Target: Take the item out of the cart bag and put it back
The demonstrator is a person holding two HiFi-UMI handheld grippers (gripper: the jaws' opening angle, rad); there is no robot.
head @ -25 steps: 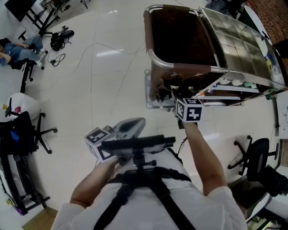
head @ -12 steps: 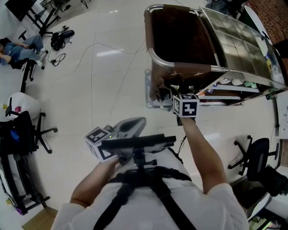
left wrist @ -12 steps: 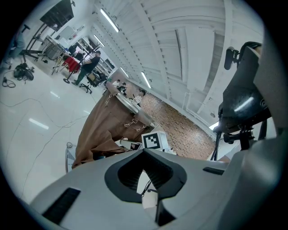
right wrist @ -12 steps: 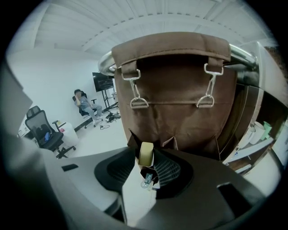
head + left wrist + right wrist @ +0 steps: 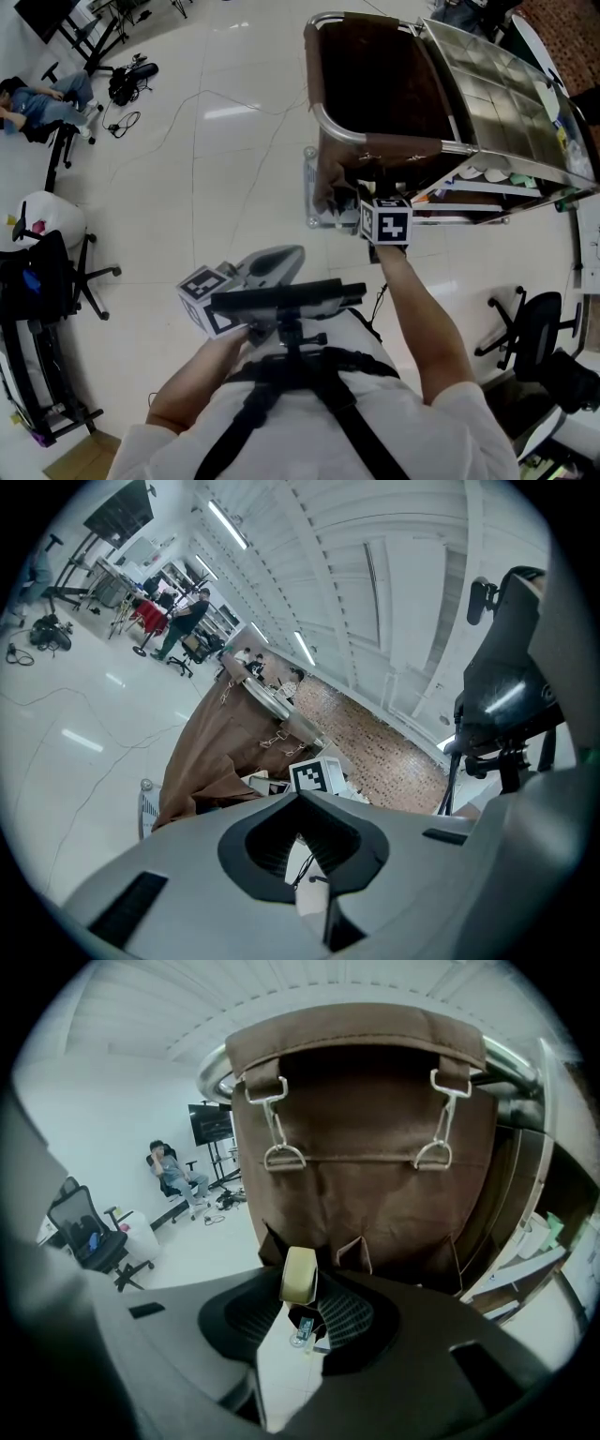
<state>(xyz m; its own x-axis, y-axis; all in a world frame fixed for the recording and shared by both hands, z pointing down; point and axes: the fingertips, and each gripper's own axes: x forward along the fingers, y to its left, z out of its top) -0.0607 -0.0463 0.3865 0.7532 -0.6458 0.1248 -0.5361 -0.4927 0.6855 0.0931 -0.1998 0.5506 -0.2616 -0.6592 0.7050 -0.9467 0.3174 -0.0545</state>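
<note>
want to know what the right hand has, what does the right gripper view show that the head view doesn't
Only the right gripper view: a tan roll of tape held between the right gripper's tongs, which have just been closing on it; also the cart bag's front pockets and the metal clips hanging it. Only the head view: the left gripper near the person's chest, the cart's steel top and the cart bag's dark inside. Both: the brown cart bag on its chrome rail.

The bag [image 5: 375, 89] is matt brown cloth, its frame [image 5: 335, 127] polished metal, the floor [image 5: 216, 197] glossy, the roll [image 5: 299, 1276] matt.
</note>
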